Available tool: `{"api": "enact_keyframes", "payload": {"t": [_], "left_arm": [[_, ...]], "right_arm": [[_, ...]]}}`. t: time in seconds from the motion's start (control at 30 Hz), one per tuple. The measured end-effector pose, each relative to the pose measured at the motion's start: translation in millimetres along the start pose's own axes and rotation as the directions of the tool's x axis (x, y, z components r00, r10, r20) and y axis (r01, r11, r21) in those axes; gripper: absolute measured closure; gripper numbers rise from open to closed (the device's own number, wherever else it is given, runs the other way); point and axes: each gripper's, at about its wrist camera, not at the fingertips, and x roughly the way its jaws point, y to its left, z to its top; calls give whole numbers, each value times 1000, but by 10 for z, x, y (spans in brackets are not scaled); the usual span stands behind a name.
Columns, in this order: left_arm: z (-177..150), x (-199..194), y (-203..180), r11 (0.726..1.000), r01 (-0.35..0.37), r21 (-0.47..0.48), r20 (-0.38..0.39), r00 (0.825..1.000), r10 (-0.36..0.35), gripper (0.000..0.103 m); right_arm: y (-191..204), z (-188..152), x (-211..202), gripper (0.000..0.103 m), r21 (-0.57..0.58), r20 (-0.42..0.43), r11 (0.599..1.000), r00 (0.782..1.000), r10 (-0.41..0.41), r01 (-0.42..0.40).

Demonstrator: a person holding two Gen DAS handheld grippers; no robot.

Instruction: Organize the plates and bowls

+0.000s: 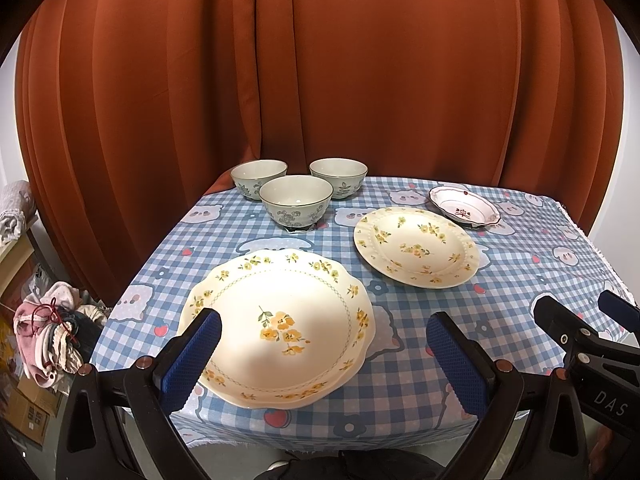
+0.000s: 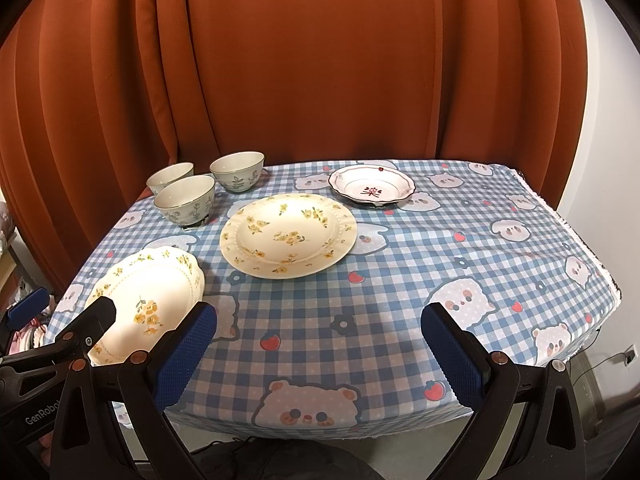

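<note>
While both the left gripper (image 1: 324, 354) and right gripper (image 2: 320, 350) gape, glossy scalloped plate (image 1: 280, 328) lies untouched.

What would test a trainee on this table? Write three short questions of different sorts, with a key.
1. How many pale green ceramic bowls stand at the back?
2. True or false: the small red-patterned white dish is stacked on the round cream floral plate.
3. Which tongs are nearer the scalloped cream floral plate: A left, B right?

Key: 1 three; 2 false; 3 A.
</note>
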Motion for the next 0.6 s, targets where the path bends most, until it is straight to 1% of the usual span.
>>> {"api": "enact_keyframes", "payload": {"t": [0.6], "left_arm": [[-6,6,7,1000,-1,-1,-5,1000,1,0]], "right_arm": [[-41,-9,22,0,8,-11,1000,1000,1,-1]]}}
